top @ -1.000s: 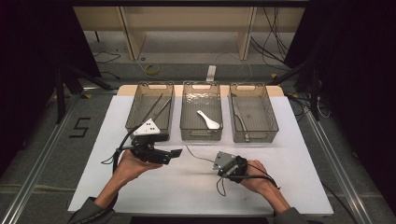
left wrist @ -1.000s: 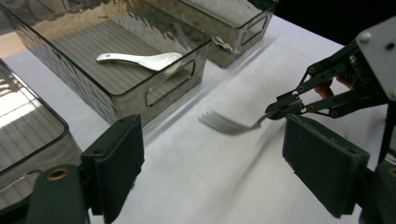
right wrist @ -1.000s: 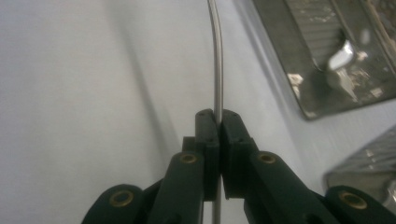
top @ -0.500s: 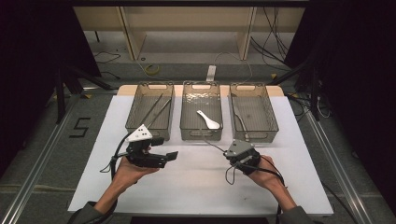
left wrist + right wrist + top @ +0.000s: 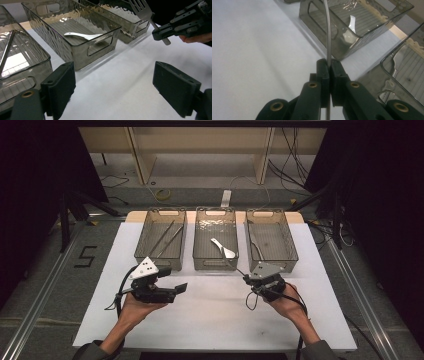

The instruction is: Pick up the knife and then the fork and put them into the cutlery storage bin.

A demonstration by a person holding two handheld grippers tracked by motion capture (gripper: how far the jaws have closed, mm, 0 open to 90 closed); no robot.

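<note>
My right gripper [image 5: 249, 279] is shut on the handle of a metal fork [image 5: 236, 267], which sticks out up and to the left toward the middle bin's [image 5: 215, 265] front wall. In the right gripper view the thin handle [image 5: 327, 30] rises edge-on from between the closed pads [image 5: 323, 70]. The left gripper view has the fork's tines [image 5: 142, 10] over the bins, above the right gripper [image 5: 160, 33]. My left gripper [image 5: 172, 280] hovers over the white table [image 5: 210, 315], open, nothing between its pads [image 5: 60, 85].
Three smoky clear bins stand in a row at the back. The left bin [image 5: 142, 247] holds long thin metal sticks, the middle one a white spoon [image 5: 222, 249], the right bin [image 5: 290, 247] a metal utensil [image 5: 395, 72]. Cables trail from both grippers.
The right gripper, still gripping the fork, has moved right and away from me toward the bins, rising a little. The left gripper has drifted slightly left and down.
</note>
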